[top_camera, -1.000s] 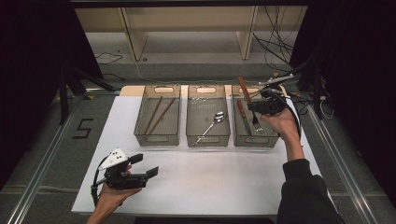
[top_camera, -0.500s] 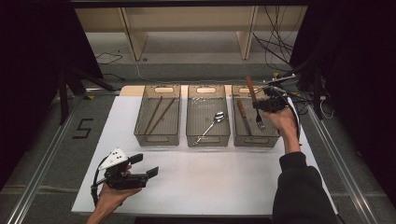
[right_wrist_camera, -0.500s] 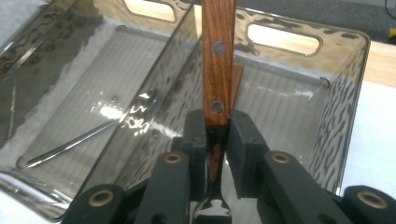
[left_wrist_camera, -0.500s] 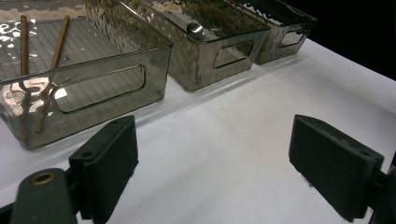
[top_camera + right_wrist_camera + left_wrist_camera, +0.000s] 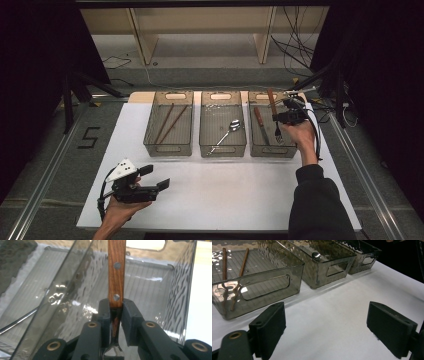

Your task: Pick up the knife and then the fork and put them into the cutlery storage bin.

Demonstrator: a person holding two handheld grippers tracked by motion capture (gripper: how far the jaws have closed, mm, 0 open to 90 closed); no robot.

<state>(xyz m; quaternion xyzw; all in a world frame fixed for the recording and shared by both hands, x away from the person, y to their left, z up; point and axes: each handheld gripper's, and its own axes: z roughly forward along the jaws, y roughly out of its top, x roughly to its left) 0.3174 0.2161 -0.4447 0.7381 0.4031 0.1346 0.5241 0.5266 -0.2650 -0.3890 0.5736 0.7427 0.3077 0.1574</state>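
My right gripper (image 5: 282,119) is over the right bin (image 5: 272,151), shut on a wood-handled fork (image 5: 271,100). The fork's handle points away from me and its tines hang down into the bin. In the right gripper view the jaws pinch the fork (image 5: 116,265) where the handle meets the metal neck, right gripper (image 5: 115,306). A second wood-handled utensil (image 5: 260,122) lies in that bin. My left gripper (image 5: 156,177) is held over the front left of the table, open with nothing between its jaws, left gripper (image 5: 325,327).
Three smoky clear bins stand in a row at the back of the white table (image 5: 225,195). The left bin (image 5: 168,148) holds two chopsticks (image 5: 170,122). A metal spoon (image 5: 227,131) lies in the middle bin (image 5: 222,148). Dark cables trail at the back right.
My right hand has come down and toward me with the fork, lowering it into the right bin. The left gripper has kept still.
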